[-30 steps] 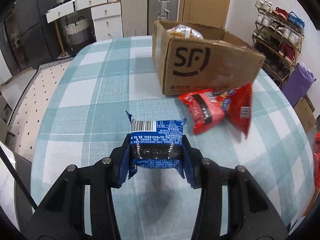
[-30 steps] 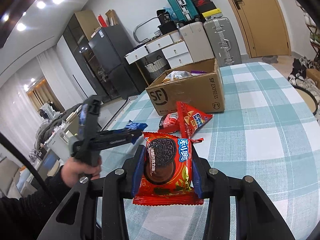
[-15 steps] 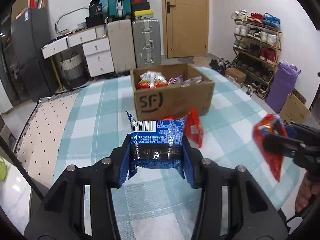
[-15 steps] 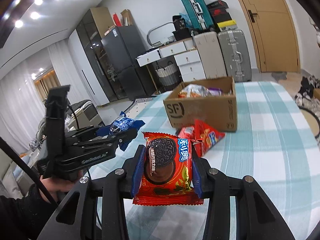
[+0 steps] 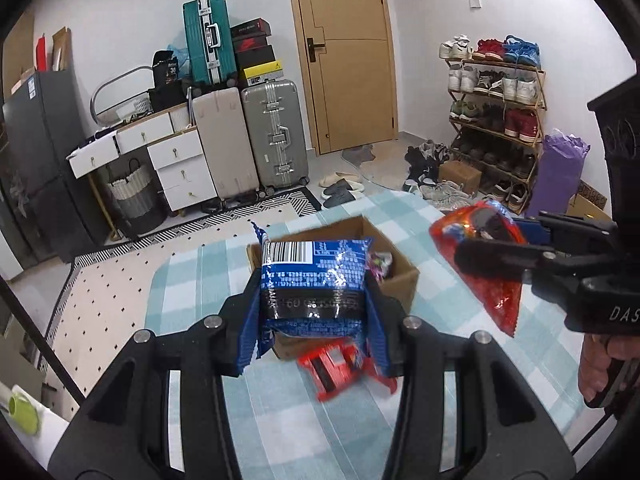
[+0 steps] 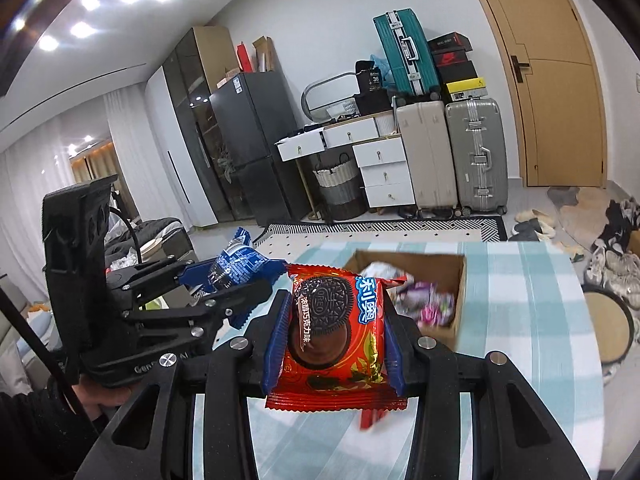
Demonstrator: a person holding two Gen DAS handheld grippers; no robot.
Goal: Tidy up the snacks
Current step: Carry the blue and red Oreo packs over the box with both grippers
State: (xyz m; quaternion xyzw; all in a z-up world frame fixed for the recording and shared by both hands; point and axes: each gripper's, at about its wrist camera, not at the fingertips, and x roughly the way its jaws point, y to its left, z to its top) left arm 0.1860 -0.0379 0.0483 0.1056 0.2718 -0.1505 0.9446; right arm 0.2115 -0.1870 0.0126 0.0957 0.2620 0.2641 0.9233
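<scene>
My left gripper [image 5: 312, 312] is shut on a blue cookie packet [image 5: 314, 276], held high above the table. In the right wrist view the same gripper [image 6: 248, 280] and blue packet [image 6: 236, 266] appear at the left. My right gripper [image 6: 336, 336] is shut on a red Oreo packet [image 6: 334, 332]; in the left wrist view it shows at the right with the red packet [image 5: 484, 256]. Below both lies an open cardboard box [image 5: 400, 276] [image 6: 456, 264] with several snacks inside. Red snack packets [image 5: 332, 366] lie on the checked tablecloth [image 5: 280, 408] in front of the box.
The round table carries a teal checked cloth [image 6: 520, 320]. Beyond it stand suitcases [image 5: 274, 132], a white drawer unit [image 5: 176, 160], a shoe rack [image 5: 496, 112] and a door [image 5: 344, 52]. A round stool [image 6: 608, 324] sits right of the table.
Both grippers rose well above the table with their packets held. The box and the loose red packets now sit lower and smaller in view, and the two grippers have come closer together.
</scene>
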